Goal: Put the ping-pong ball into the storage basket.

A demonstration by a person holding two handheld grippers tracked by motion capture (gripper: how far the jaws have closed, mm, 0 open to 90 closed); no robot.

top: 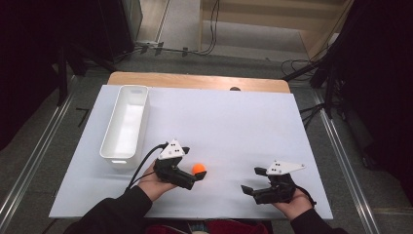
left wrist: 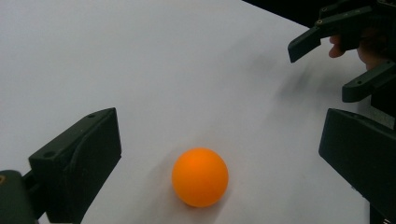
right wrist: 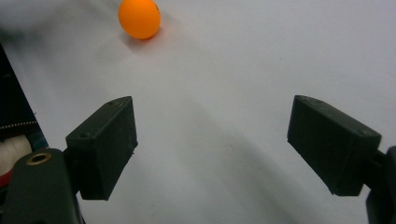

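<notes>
Currently left gripper is at the orange ball, fingers spread wide, ball sitting on the white desk between them, not yet touched as far as the left gripper view shows. Ball lies in the near-middle part of the desk, right of the white bin, which stands well apart at the left side. Right gripper rests near the front right edge, fingers open too, holding nothing; ball is well ahead of it in the right gripper view.

Step in hand, by my read: grasp the ball with the left gripper.

How to do it well:
- ball sits closer to the left finger than the right one in the left gripper view, so shift the gripper sideways to centre it before closing
- push forward a bit so the pads meet the ball's widest part, not its near face
- keep the fingers low, just off the desk, level
- close slowly; a round light ball likely squirts out if pinched off-centre or fast
- lift straight up only once both pads touch

Right gripper should stay put, clear of the path. Bin looks like the probable drop spot, empty inside from above.
</notes>
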